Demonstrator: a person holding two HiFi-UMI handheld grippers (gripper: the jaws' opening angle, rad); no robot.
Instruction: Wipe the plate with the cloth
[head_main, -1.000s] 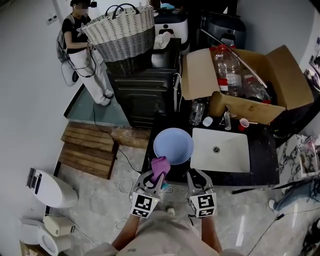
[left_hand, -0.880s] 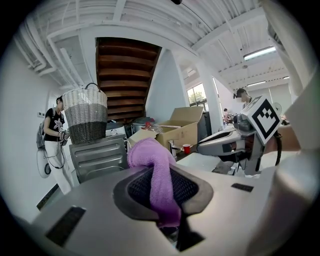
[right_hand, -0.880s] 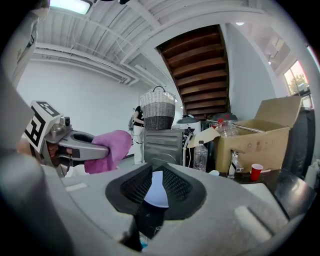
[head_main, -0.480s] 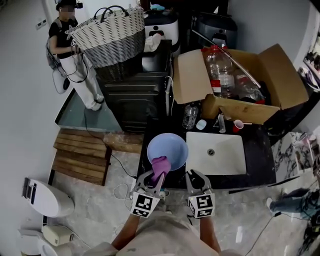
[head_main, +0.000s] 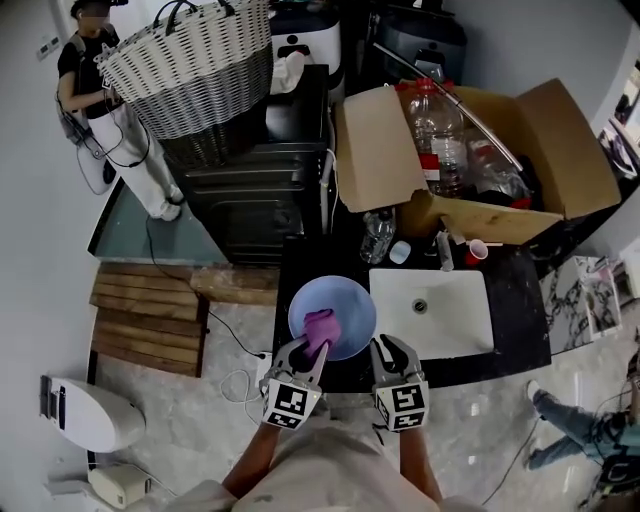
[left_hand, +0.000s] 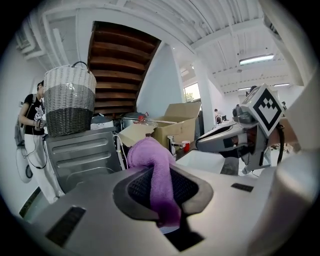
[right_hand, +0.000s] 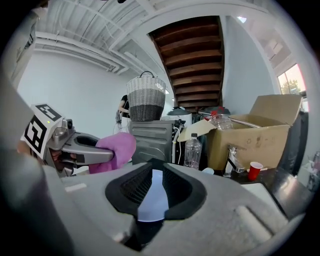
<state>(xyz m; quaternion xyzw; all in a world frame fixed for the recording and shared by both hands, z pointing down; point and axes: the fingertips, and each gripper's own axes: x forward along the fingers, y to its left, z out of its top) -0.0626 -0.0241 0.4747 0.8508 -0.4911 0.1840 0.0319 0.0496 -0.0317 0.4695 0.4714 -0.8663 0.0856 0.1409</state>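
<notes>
A light blue plate (head_main: 345, 308) is held over the near edge of the black counter (head_main: 300, 258), left of the sink. My right gripper (head_main: 386, 352) is shut on the plate's near right rim; the plate (right_hand: 150, 200) shows between its pads. My left gripper (head_main: 308, 352) is shut on a purple cloth (head_main: 320, 328), which rests on the plate's near left part. In the left gripper view the cloth (left_hand: 150, 160) bulges out over the closed jaws. The right gripper view shows the cloth (right_hand: 114, 149) at left, clamped in the left gripper (right_hand: 97, 155).
A white sink (head_main: 432, 310) lies right of the plate, with a faucet (head_main: 443, 248) and red cup (head_main: 475, 251) behind it. A clear bottle (head_main: 377, 233) and an open cardboard box (head_main: 480, 160) stand at the back. A person (head_main: 95, 110) stands far left by a wicker basket (head_main: 190, 70).
The cloth has moved from the plate's near rim further onto its surface. Both grippers and the plate sit closer to the counter's front edge in the view.
</notes>
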